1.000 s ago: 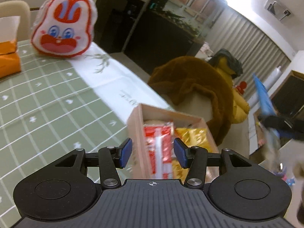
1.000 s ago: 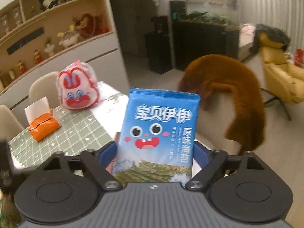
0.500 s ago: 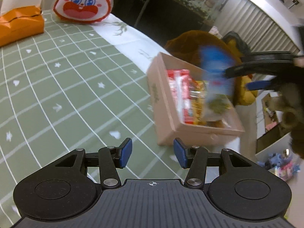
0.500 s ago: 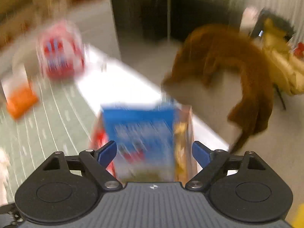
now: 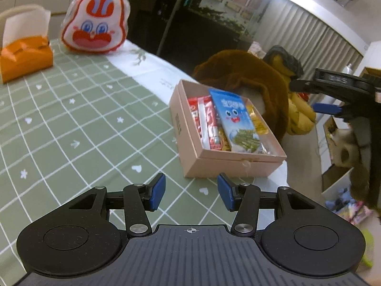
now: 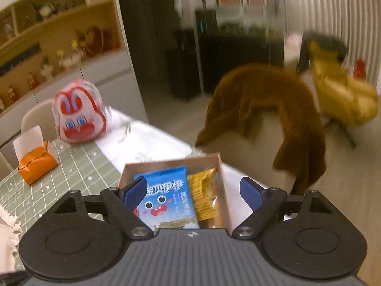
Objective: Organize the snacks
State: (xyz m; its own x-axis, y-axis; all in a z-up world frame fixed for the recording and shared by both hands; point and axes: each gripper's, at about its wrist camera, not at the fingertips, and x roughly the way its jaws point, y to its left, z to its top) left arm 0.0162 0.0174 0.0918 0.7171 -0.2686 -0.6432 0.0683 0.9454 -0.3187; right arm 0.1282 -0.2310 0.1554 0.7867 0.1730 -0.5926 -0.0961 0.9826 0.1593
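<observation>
A pink cardboard box sits by the right edge of the green checked tablecloth. Inside lie red snack packs, yellow packs and, on top, a blue seaweed pack with a cartoon face. My left gripper hovers open over the cloth just short of the box, nothing between its pads. In the right wrist view my right gripper stands wide open above the box. The blue pack lies free below it, beside a yellow pack.
A bunny-shaped bag and an orange tissue box stand at the table's far end. A chair draped with a brown fur throw stands just past the box. A yellow armchair is farther off. Shelves line the back wall.
The right gripper held the blue pack upright a second ago; it let go and the pack now lies in the box. The left gripper drew back from the box.
</observation>
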